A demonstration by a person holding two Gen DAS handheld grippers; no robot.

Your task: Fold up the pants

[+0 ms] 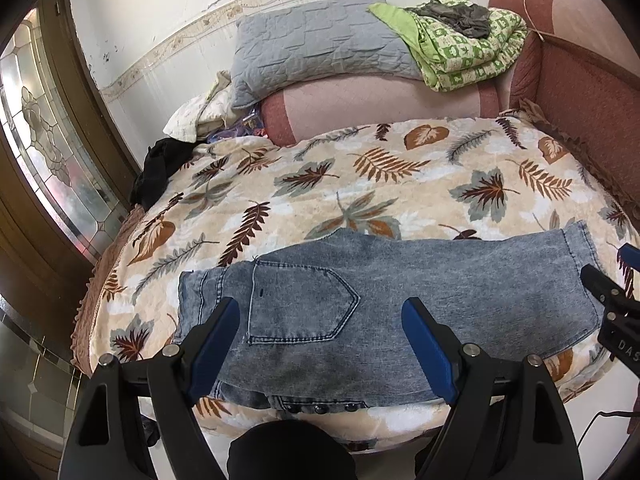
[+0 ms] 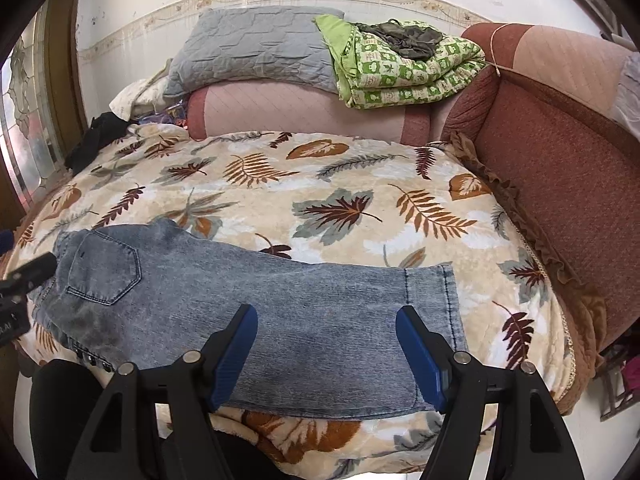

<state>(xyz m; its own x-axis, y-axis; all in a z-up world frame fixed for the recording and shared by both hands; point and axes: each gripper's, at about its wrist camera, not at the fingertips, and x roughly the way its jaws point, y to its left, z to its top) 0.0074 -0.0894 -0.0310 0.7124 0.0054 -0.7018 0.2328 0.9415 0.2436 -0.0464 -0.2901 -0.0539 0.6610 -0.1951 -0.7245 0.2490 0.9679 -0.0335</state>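
Blue-padded and spread wide, my left jaws hang over the waist end of the pants, with the back pocket showing between the pads and nothing gripped. My right jaws are likewise apart and empty, hovering above the leg end near the hem.

Those pants, faded blue denim, lie flat along the near edge of the bed, on its leaf-patterned blanket, waist toward my left side and hem toward my right. Only one pocket and one hem face up, so I judge the two legs already laid one upon the other: the lengthwise fold looks done. A row of dark studs peeks out at the near edge under the top layer.

What remains, as I read it, is the crosswise fold, bringing hem to waist, perhaps once more after that. Neither end is pinched yet, so that step has not begun. Pillow and green quilt sit well apart at the back.
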